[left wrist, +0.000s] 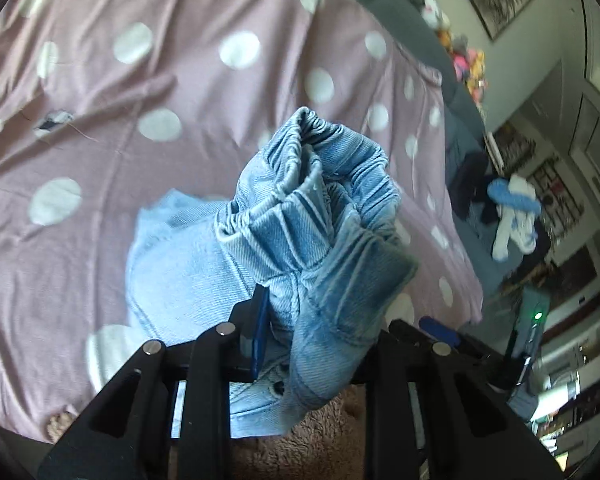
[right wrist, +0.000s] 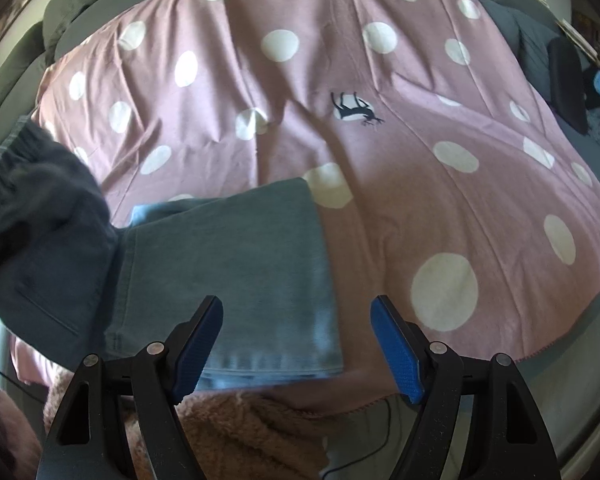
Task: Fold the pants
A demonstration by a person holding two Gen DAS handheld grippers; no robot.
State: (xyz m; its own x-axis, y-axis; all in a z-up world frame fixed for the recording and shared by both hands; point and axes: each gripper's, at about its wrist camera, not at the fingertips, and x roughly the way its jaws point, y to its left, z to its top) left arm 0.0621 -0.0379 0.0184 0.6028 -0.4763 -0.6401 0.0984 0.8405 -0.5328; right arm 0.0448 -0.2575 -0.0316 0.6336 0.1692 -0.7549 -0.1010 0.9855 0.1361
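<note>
The left gripper is clamped on the elastic waistband of the pants, pale blue ribbed denim bunched into a raised wad above the bed. The rest of the pants lies folded flat on the sheet, a soft pink wrinkled cloth with large white dots. The right gripper hangs tilted down over the leg hems, its blue ridged pads standing wide with nothing between them. A fuzzy brown blanket lies at the near edge.
</note>
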